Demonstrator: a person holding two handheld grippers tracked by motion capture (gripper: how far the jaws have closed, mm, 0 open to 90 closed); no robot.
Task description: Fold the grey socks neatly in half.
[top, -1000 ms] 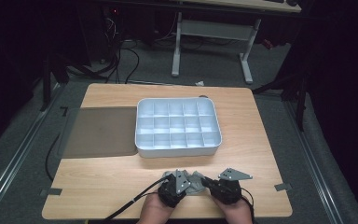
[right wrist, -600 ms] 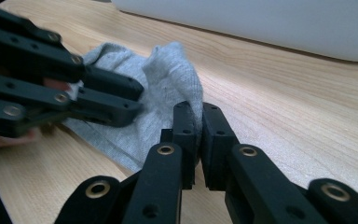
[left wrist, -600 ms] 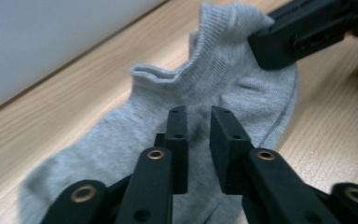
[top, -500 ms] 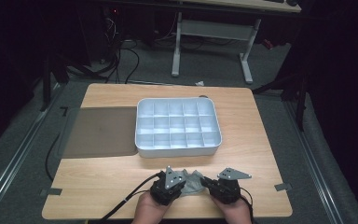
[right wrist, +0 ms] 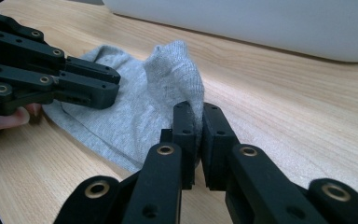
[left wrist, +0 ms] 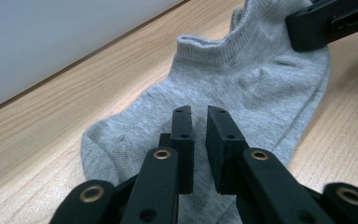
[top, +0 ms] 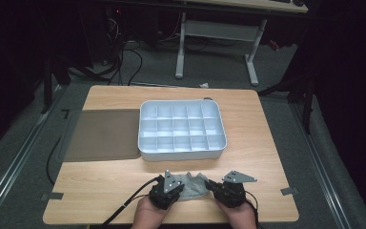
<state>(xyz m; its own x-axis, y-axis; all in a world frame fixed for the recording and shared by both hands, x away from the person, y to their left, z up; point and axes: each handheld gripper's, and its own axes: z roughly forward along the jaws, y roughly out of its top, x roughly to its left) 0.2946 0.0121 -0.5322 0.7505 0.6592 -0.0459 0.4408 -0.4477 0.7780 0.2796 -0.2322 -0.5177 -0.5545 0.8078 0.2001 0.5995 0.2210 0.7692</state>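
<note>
Just in front of the white tray [top: 182,130], a grey sock [top: 193,186] lies on the table [top: 100,186]. Its cuff is pinched by the right hand-held gripper [right wrist: 198,109]. The left hand-held gripper [left wrist: 199,112], its jaws just closing, stands slightly parted over the toe; fabric may be missed, leaving the sock dragged one-sided.

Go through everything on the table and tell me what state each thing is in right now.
Grey sock: lying flat on the table, cuff end lifted.
Right gripper: shut on the sock's cuff.
Left gripper: over the sock, jaws just closing, a narrow gap between them, pinching nothing.
White compartment tray: upright, all compartments empty.
Grey mat: flat, bare.
</note>
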